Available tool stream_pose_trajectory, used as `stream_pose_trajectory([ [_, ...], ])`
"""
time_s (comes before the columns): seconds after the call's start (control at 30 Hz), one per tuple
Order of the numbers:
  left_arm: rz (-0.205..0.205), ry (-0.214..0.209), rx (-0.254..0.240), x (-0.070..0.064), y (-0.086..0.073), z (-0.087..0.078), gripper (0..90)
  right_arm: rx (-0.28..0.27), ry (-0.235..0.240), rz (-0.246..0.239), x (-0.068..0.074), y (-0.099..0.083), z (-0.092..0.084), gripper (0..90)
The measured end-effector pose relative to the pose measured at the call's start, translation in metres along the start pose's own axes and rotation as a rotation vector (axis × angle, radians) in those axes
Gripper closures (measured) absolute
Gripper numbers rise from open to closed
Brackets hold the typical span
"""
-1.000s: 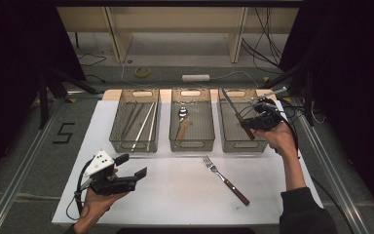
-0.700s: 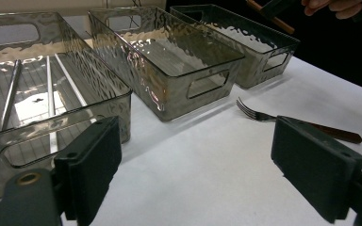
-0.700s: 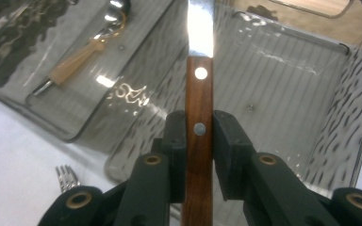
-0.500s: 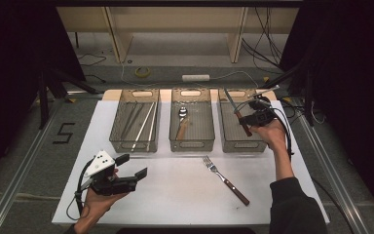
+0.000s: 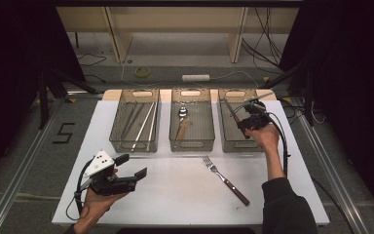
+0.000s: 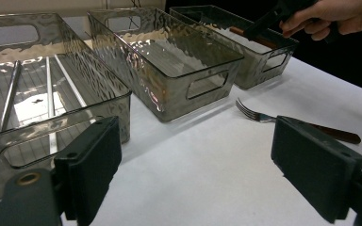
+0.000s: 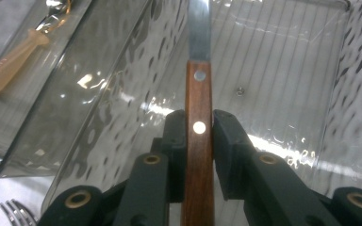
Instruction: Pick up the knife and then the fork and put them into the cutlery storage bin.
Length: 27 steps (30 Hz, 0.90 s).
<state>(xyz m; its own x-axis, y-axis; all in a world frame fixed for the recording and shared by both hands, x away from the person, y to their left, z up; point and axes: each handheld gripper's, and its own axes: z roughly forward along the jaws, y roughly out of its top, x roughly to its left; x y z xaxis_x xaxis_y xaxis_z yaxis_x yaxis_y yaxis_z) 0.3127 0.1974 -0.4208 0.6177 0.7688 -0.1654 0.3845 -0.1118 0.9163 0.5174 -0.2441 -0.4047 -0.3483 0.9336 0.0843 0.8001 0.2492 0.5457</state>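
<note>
So the right gripper [image 5: 243, 123] has its fingers [image 7: 228, 141] clamped on the wooden handle of a knife [image 7: 198, 113], held over the right-hand bin [image 5: 230, 142]. The blade runs straight out ahead of the fingers toward the bin's far end, so its long axis lines up with the bin's length and looks good to go down as is. The left gripper [image 5: 131, 168] sits wide open and empty near the bench's [image 5: 175, 195] near-left corner. A fork [image 5: 225, 179] lies on the bench, nearer the right hand.
</note>
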Motion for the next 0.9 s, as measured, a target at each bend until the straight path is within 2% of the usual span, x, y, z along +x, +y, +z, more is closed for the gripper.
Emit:
stream_pose_trajectory([
  [0.07, 0.001, 0.001, 0.003, -0.001, 0.000, 0.000, 16.2, 0.007, 0.010, 0.004, 0.000, 0.000, 0.002, 71.5],
  [0.2, 0.001, 0.001, 0.002, -0.001, 0.000, 0.000, 16.1, 0.007, 0.040, 0.012, 0.001, 0.002, 0.001, 48.9],
  [0.27, 0.001, 0.001, 0.002, 0.000, 0.000, 0.000, 16.1, -0.007, 0.038, -0.005, 0.002, 0.002, -0.005, 44.8],
  [0.4, 0.001, 0.002, 0.001, 0.000, 0.000, 0.000, 16.1, -0.048, 0.080, -0.036, 0.006, -0.001, -0.019, 42.9],
  [0.57, 0.002, 0.005, 0.000, 0.000, 0.000, 0.000, 16.0, -0.087, 0.139, -0.107, 0.019, -0.011, -0.039, 39.0],
  [0.67, 0.000, 0.005, 0.000, 0.000, 0.000, 0.000, 16.0, -0.091, 0.148, -0.163, 0.030, -0.022, -0.049, 37.9],
  [0.8, 0.000, 0.006, 0.000, 0.000, 0.000, 0.000, 15.9, -0.085, 0.197, -0.218, 0.043, -0.041, -0.060, 35.3],
  [0.9, 0.000, 0.007, 0.002, 0.000, 0.000, 0.001, 15.9, -0.067, 0.218, -0.269, 0.055, -0.057, -0.064, 34.6],
])
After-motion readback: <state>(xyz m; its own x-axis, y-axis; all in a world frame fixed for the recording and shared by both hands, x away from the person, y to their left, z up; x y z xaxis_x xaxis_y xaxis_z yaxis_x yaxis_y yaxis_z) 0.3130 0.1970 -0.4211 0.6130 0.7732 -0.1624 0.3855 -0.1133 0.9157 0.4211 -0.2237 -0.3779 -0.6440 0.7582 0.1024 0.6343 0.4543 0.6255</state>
